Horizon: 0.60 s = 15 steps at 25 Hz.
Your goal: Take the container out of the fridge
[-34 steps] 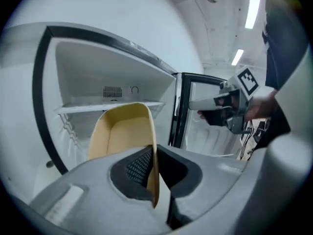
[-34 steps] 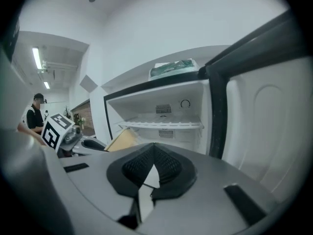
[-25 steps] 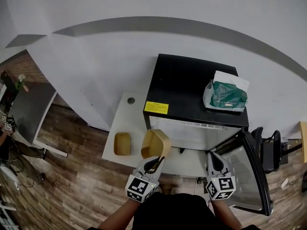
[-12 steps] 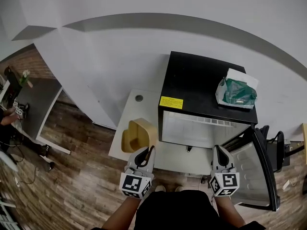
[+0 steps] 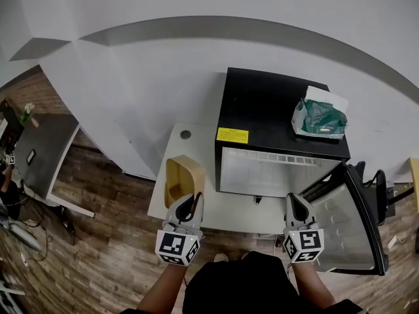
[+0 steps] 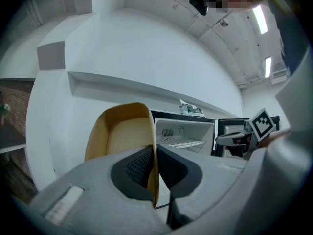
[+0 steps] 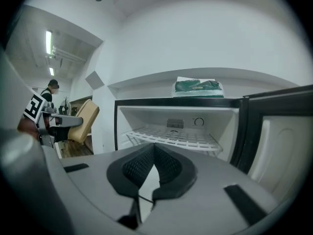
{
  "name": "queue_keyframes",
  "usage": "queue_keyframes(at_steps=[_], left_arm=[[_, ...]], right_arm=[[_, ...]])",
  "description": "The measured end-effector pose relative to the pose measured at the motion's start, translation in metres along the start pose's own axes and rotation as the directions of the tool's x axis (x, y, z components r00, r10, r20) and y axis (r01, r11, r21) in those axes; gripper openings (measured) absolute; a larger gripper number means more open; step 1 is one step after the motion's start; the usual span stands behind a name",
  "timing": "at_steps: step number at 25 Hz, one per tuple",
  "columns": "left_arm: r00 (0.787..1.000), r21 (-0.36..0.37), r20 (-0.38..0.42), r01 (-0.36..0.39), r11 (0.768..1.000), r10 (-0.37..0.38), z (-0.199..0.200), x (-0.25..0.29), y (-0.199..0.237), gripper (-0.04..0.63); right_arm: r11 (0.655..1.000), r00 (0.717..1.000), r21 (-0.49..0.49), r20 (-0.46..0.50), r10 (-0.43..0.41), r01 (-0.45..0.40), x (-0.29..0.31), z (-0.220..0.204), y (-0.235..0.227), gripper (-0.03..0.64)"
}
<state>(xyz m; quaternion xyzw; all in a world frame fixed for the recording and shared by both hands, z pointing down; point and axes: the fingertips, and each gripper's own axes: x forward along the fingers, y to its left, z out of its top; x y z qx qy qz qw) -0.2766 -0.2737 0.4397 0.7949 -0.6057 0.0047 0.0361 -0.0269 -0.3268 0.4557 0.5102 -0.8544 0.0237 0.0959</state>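
Observation:
My left gripper [image 5: 190, 206] is shut on the side wall of a tan, open container [image 5: 180, 177] and holds it tilted over the left part of the white table [image 5: 196, 138], outside the fridge. In the left gripper view the container's wall [image 6: 122, 133] runs between the closed pads [image 6: 139, 166]. The black mini fridge [image 5: 278, 106] stands open, with its wire shelf [image 7: 171, 137] bare. In front of the opening, my right gripper [image 5: 296, 206] is shut with nothing in it [image 7: 154, 161].
The fridge door [image 5: 347, 222] hangs wide open at the right, beside my right gripper. A green tissue pack [image 5: 319, 119] lies on the fridge top. A small round hole [image 5: 186, 135] marks the table's back left. Wooden floor lies to the left, and a white wall behind.
My left gripper has carried the container leftwards, from in front of the fridge opening to over the table's left side. The right gripper has stayed by the open door.

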Motion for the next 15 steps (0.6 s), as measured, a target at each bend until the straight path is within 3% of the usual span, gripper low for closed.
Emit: queue_keyframes(at_steps=[15], left_arm=[[0.999,0.011,-0.020,0.045,0.999,-0.045,-0.0077,0.0001,-0.0026,0.025]], right_arm=[[1.000,1.000,0.004,-0.001,-0.028,0.028,-0.0005,0.0008,0.0034,0.000]])
